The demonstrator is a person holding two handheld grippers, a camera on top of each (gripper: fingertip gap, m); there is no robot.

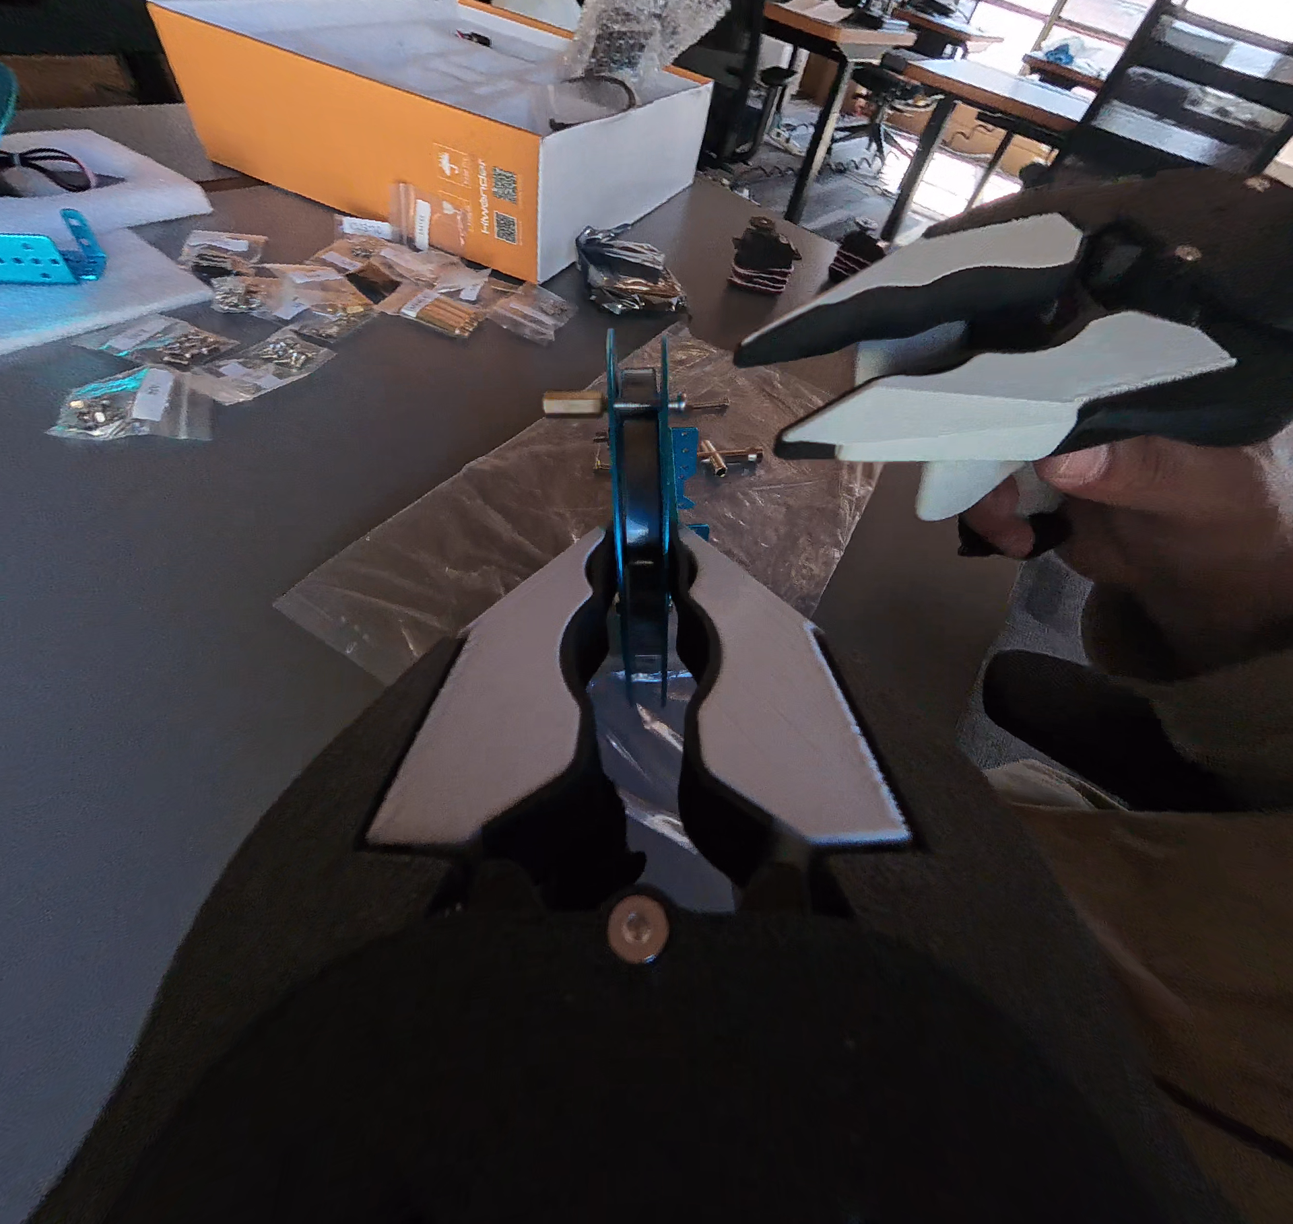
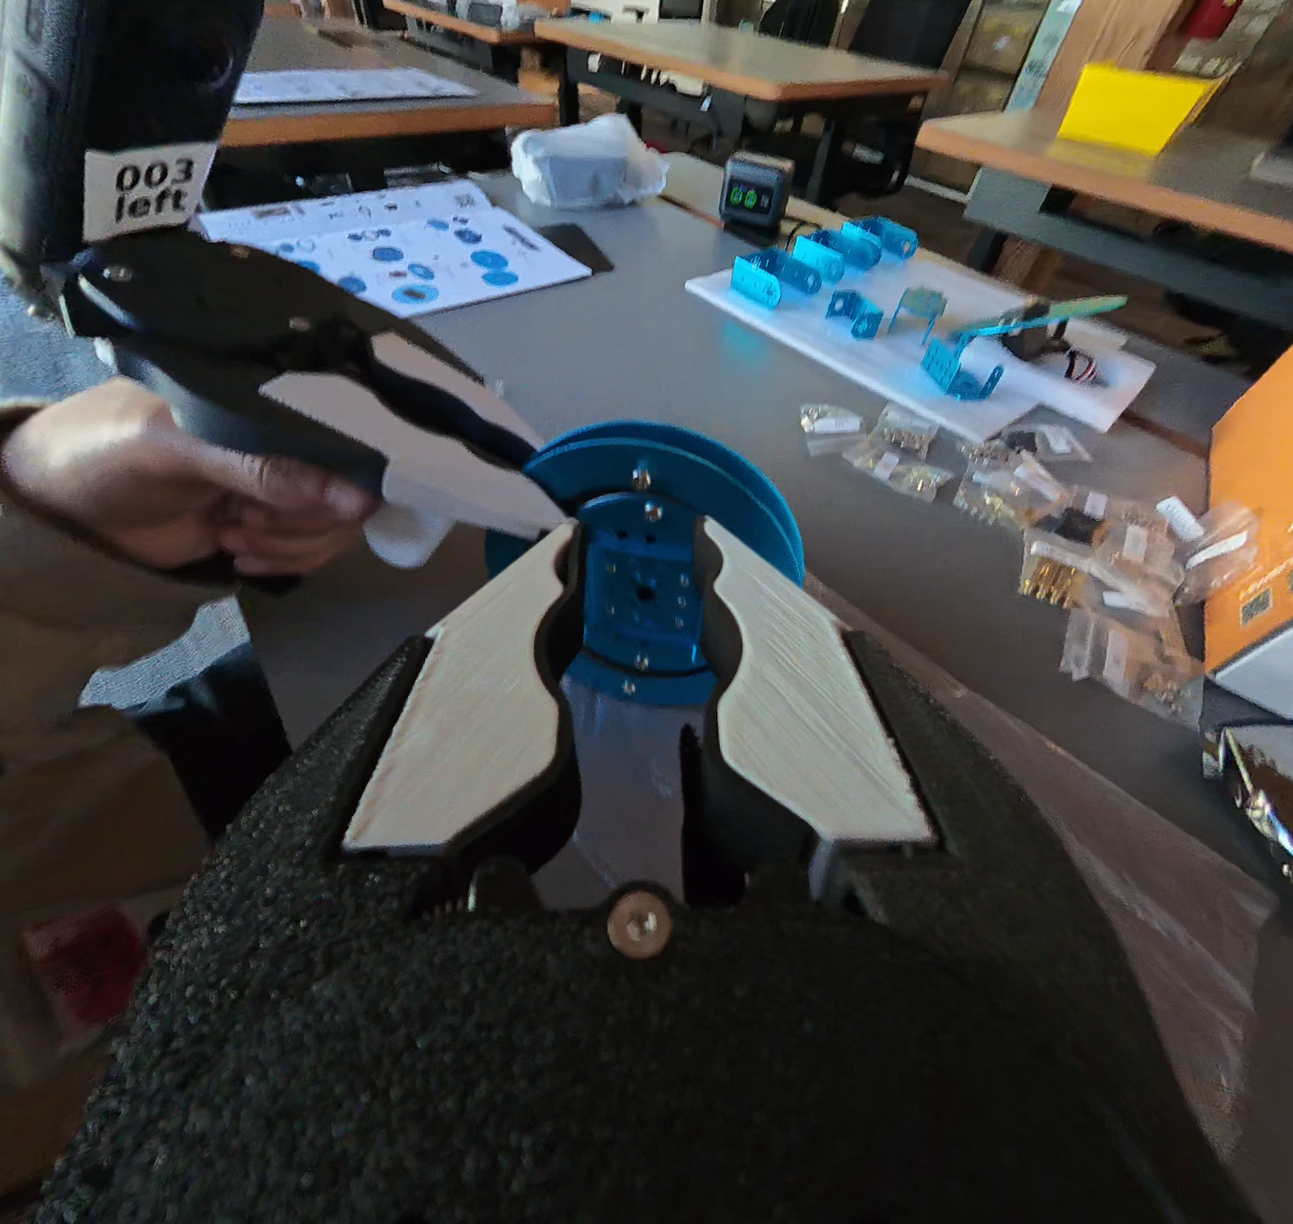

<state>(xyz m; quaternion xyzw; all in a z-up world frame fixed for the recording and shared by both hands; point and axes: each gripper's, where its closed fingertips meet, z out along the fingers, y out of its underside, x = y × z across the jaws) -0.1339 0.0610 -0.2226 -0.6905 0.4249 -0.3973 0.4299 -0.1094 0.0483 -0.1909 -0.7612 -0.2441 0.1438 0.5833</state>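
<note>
1. Clamping the edges of a blue disc assembly [image 1: 640, 526], the left gripper [image 1: 642, 543] holds it upright over a plastic sheet [image 1: 448, 561]; the right gripper [image 1: 759, 400] hangs parted, up to its right.
2. Standing parted and holding nothing, the right gripper [image 2: 640, 526] faces the assembly's [image 2: 640, 603] flat side, close ahead; the left gripper [image 2: 546, 491] pinches its rim from the left.

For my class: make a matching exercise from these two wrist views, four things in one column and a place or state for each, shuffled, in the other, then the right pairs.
Things
1. blue disc assembly
2. right gripper
3. orange box
4. small parts bags

Places or states
A. lying flat in a cluster on the table
B. lid open
C. open, holding nothing
D. clamped edge-on in the left gripper

Pairs: 1-D, 2-C, 3-B, 4-A
</note>
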